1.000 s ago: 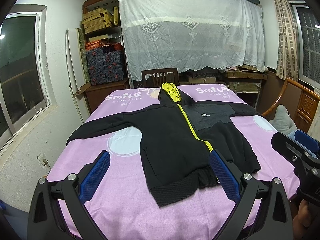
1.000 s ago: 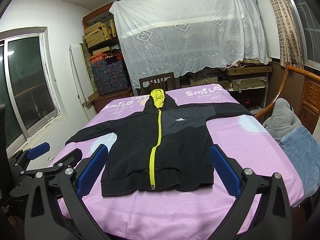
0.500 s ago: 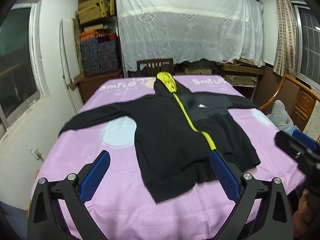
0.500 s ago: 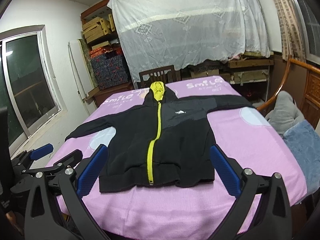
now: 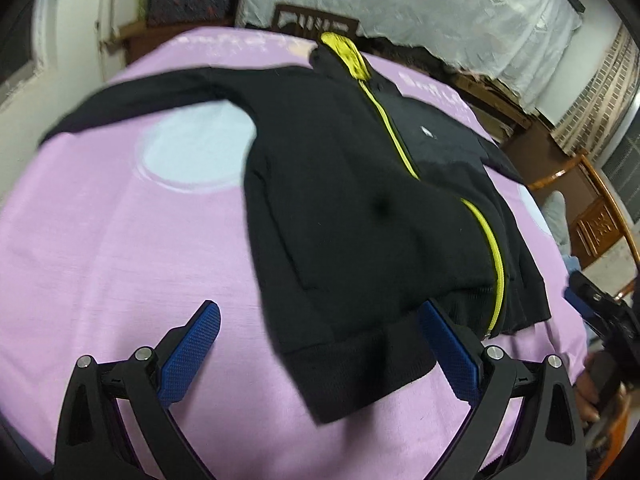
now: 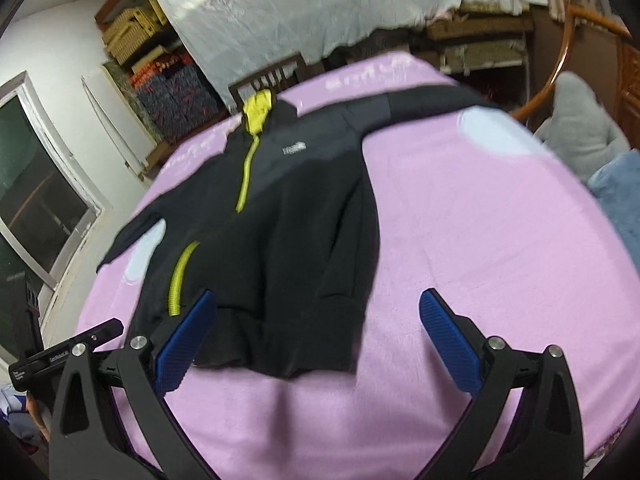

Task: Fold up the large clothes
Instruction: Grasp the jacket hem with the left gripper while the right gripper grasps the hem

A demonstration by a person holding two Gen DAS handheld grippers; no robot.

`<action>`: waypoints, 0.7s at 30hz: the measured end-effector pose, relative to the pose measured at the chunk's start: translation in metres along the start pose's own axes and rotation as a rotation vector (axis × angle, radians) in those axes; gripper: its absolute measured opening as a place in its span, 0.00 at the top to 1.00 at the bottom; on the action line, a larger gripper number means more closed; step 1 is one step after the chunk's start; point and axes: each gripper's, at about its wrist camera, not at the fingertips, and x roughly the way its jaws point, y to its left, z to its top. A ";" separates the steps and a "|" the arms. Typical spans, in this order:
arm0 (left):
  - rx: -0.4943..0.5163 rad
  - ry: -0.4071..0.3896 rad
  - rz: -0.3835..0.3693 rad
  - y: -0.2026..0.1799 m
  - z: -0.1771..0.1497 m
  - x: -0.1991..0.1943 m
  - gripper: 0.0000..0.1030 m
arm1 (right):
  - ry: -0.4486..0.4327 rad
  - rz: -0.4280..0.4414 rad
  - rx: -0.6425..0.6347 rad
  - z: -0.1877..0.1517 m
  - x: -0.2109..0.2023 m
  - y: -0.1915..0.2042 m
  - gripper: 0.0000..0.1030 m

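A black hooded jacket with a yellow zip lies flat, front up, on the purple-covered table, sleeves spread out. It also shows in the right wrist view. My left gripper is open and empty, above the hem's left corner. My right gripper is open and empty, above the hem's right corner. The right gripper also shows at the right edge of the left wrist view.
A dark wooden chair stands behind the table's far end. A wooden armchair with a grey cushion and blue cloth sits to the right. A window and shelves lie to the left.
Both grippers have moved forward and down towards the jacket's hem; the jacket now fills more of each view. Both stay open. The jacket has not moved.
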 end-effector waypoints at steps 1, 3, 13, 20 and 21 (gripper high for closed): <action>0.006 0.011 0.001 -0.001 0.000 0.005 0.03 | 0.011 -0.008 0.001 0.001 0.006 -0.003 0.04; 0.010 0.028 -0.008 -0.002 0.001 0.014 0.03 | 0.046 -0.014 0.007 0.002 0.020 -0.009 0.05; 0.008 -0.001 -0.046 0.003 0.007 0.017 0.50 | 0.103 0.017 0.003 -0.001 0.048 -0.008 0.69; -0.062 -0.028 -0.134 0.024 0.018 0.002 0.75 | 0.081 0.080 0.037 0.006 0.033 -0.014 0.89; -0.068 -0.043 -0.138 0.026 0.022 -0.004 0.76 | 0.081 0.100 0.041 0.007 0.028 -0.014 0.89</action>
